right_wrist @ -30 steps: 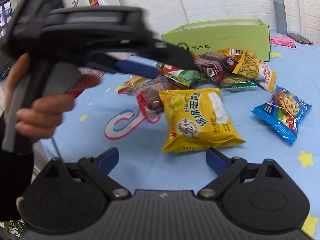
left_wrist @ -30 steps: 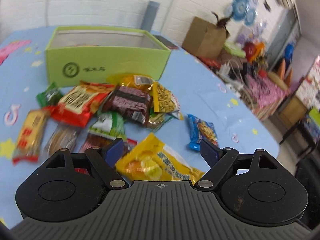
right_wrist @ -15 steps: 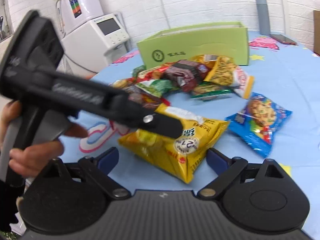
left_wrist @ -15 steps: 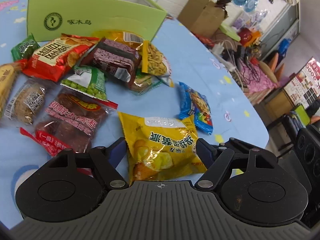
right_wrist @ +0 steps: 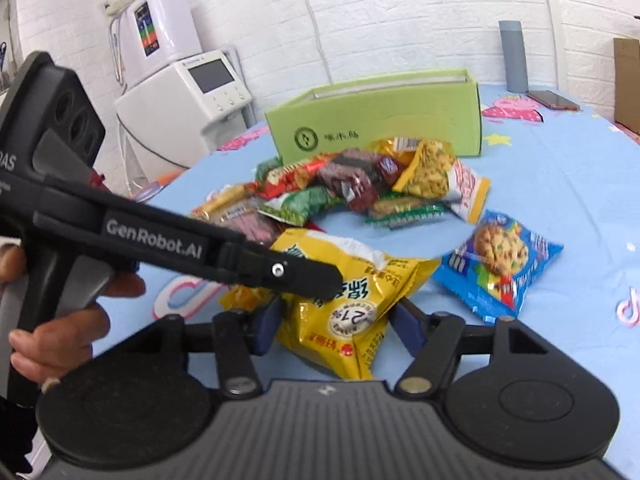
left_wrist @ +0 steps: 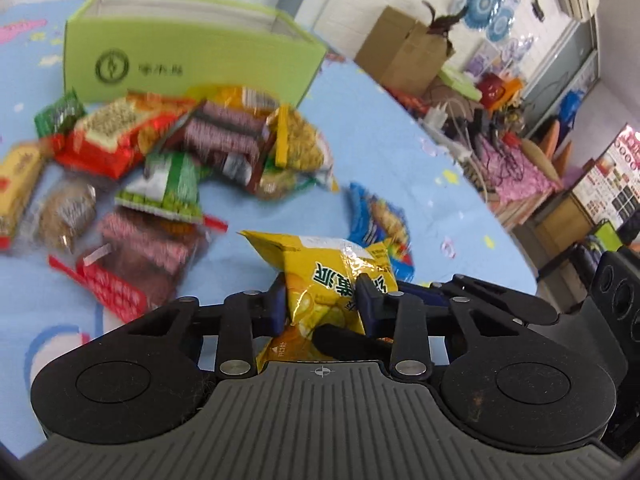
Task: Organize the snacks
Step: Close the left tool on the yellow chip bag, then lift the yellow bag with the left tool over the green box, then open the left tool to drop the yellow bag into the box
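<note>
Your left gripper (left_wrist: 322,306) has just closed, pinching the yellow snack bag (left_wrist: 326,276); your right gripper (right_wrist: 334,322) has just narrowed onto that bag's sides too. Bag low over blue tablecloth (right_wrist: 580,208), near side of the green box (right_wrist: 380,116)

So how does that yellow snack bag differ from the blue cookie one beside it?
The yellow bag is larger and crumpled, pinched by both the left gripper and the right gripper; the blue cookie packet is smaller and lies flat on the tablecloth, untouched. Both are sealed and outside the green box.
</note>
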### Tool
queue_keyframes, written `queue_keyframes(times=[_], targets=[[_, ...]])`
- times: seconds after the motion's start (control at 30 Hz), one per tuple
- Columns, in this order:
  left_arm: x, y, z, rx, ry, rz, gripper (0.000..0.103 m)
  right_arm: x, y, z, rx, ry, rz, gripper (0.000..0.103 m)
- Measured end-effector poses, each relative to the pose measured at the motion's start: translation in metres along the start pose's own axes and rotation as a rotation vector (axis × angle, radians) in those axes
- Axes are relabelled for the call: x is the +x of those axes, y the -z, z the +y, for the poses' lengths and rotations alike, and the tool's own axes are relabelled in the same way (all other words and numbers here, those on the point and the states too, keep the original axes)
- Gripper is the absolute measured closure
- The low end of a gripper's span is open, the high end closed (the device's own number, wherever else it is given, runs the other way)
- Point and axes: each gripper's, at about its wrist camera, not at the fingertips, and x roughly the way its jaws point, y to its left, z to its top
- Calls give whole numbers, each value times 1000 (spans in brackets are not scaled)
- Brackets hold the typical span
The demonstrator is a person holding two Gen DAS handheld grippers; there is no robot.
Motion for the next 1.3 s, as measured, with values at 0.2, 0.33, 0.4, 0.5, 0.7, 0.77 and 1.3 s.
queue_keyframes(times=[0.2, 0.33, 0.4, 0.5, 0.7, 0.77, 1.3], targets=[[-14, -43, 11, -61, 23, -70, 87, 1, -42, 5, -66, 17, -65, 32], [-17, -90, 24, -77, 16, -113, 86, 20, -88, 4, -129, 8, -88, 32], [-17, -122, 28, -49, -3, -144, 86, 34, -117, 3, -170, 13, -102, 32], [-8, -169, 33, -18, -38, -173, 85, 59, -162, -4, -218, 31, -116, 32], [47, -243, 61, -5, -83, -149, 85, 128, -224, -37, -234, 59, -61, 29], [76, -258, 74, -21, -86, -117, 85, 150, -232, -51, -231, 73, -26, 29], [37, -195, 65, 50, -123, -183, 40, 92, -176, -81, -215, 110, -55, 10]])
